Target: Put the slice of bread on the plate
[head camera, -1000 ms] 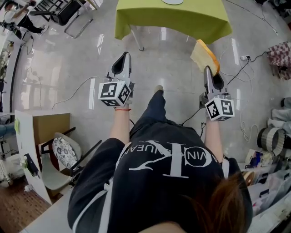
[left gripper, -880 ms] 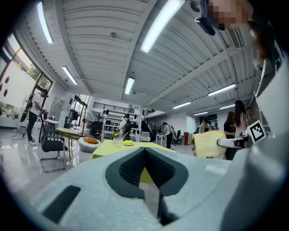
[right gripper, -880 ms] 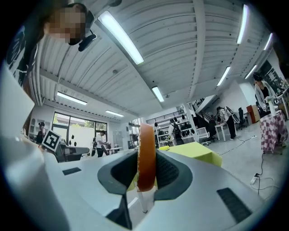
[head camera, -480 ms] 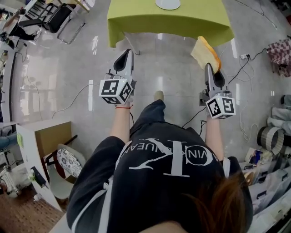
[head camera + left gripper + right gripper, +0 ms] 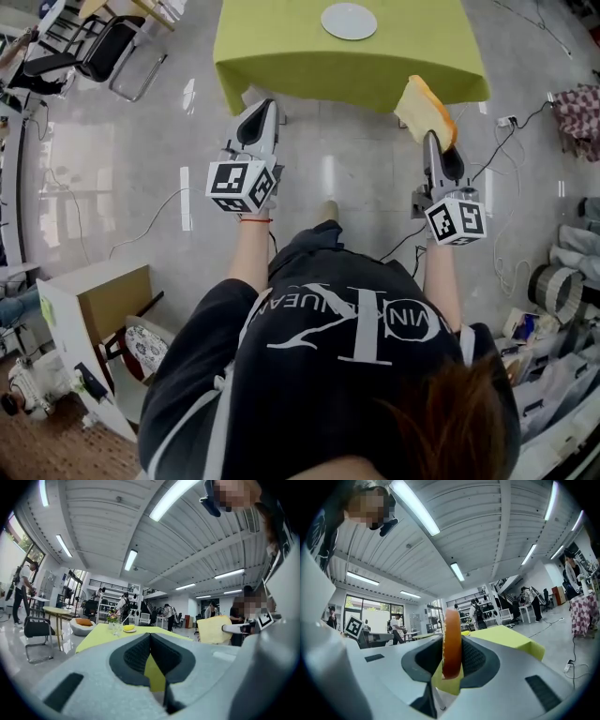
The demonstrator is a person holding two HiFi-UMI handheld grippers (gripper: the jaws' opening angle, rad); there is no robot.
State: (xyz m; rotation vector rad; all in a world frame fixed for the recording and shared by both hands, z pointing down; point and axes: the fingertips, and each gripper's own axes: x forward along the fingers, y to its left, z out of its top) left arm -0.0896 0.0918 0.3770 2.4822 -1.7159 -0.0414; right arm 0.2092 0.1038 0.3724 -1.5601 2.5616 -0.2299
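Seen from the head view: a black short-sleeved T-shirt (image 5: 319, 375) printed with large white lettering and trimmed with thin white lines along the sleeves, worn with dark trousers (image 5: 314, 246) and a pale shoe (image 5: 327, 208). Reddish-brown hair (image 5: 459, 422) fills the lower right corner, and a thin red band (image 5: 253, 221) circles the left wrist. The left gripper (image 5: 259, 111) and right gripper (image 5: 429, 139) have smooth light grey shells with black ridged pads lining the jaws, and each carries a white cube, left cube (image 5: 239, 187) and right cube (image 5: 455, 220), printed with black square markers.
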